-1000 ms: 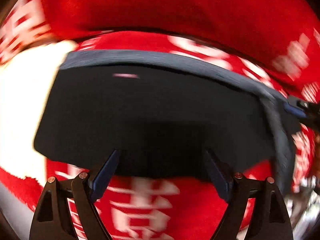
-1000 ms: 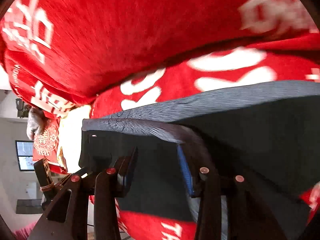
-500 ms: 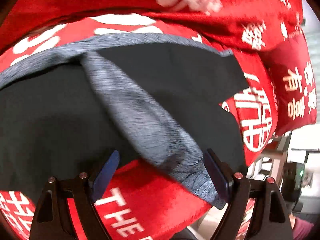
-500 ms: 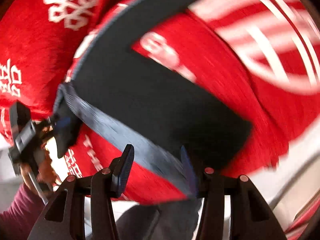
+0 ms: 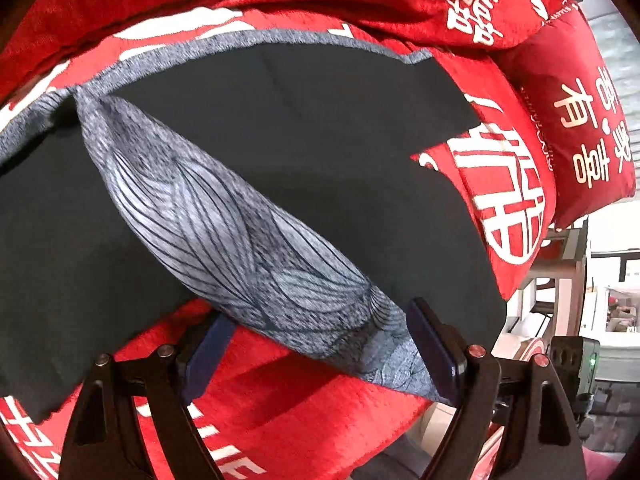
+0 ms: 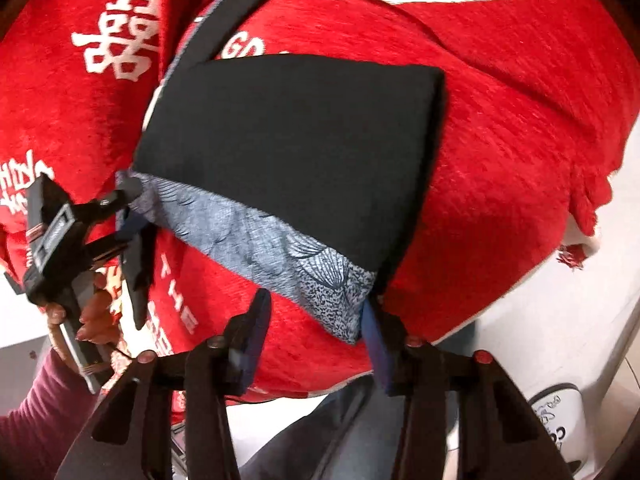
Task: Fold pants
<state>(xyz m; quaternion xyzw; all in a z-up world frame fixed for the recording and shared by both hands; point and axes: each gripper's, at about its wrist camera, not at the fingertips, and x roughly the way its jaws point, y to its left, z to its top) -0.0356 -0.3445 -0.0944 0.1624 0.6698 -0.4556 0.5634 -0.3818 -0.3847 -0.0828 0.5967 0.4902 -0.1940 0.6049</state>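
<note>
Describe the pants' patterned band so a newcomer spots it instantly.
Start at the red blanket with white lettering, then the black pants lying on it. Along their near edge runs the grey band, the only pale, line-patterned fabric there.

1. My left gripper [image 5: 316, 354] has its jaws spread wide around the grey patterned band [image 5: 240, 236].
2. The black pants [image 5: 320, 152] lie on the red blanket [image 5: 288, 396], near its front edge.
3. A red cushion [image 5: 580, 120] sits at the right.

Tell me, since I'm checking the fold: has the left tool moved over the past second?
Yes. The left tool swung right along the pants: the red pillow, unseen a second ago, now fills its view's right side.
</note>
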